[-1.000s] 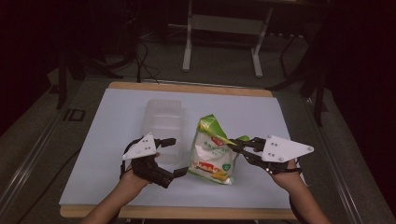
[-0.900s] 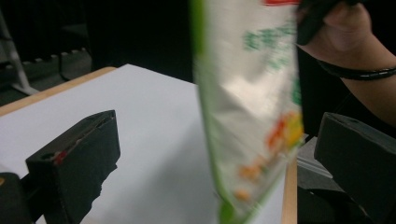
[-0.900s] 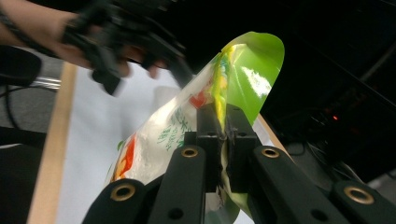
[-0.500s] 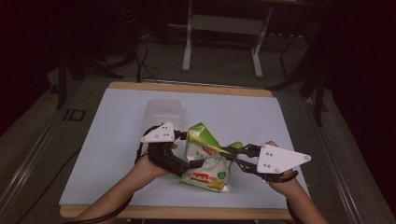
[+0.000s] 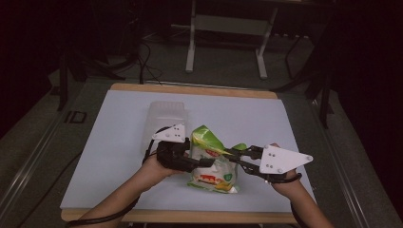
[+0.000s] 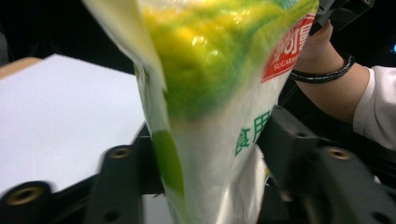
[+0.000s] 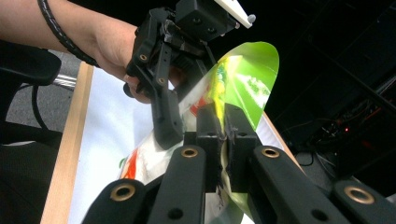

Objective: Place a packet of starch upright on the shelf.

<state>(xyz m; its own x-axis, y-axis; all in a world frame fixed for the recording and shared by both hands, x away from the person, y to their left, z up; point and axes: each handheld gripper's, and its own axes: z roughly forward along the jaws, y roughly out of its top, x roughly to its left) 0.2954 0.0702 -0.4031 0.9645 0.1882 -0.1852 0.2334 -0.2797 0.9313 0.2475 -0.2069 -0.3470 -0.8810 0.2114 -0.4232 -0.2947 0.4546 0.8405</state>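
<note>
Bag (image 5: 212, 164) of something white, with green, yellow and red print, was at the near middle of the white table (image 5: 109, 142), lifted up between two grippers. The left gripper (image 5: 202, 161) came at it from the left side. In the left gripper view its two black jaws stood a little apart with the lower part of the bag (image 6: 210, 140) between them, pressing on it from both sides. The right gripper (image 5: 233, 152) came from the right. In the right gripper view its jaws were pinched tight on a thin green edge of the bag (image 7: 243, 88), with almost no gap left. The same view showed the left gripper (image 7: 166, 126) farther off, reaching onto the bag from above, with a hand (image 7: 112, 44) behind it wearing a dark band on the wrist. A clear plastic box (image 5: 164, 118) sat on the table just behind the left gripper. Each gripper had a grey three-cornered plate on top. Beyond the table stood a pale metal stand (image 5: 228, 28) on a dark floor.
</note>
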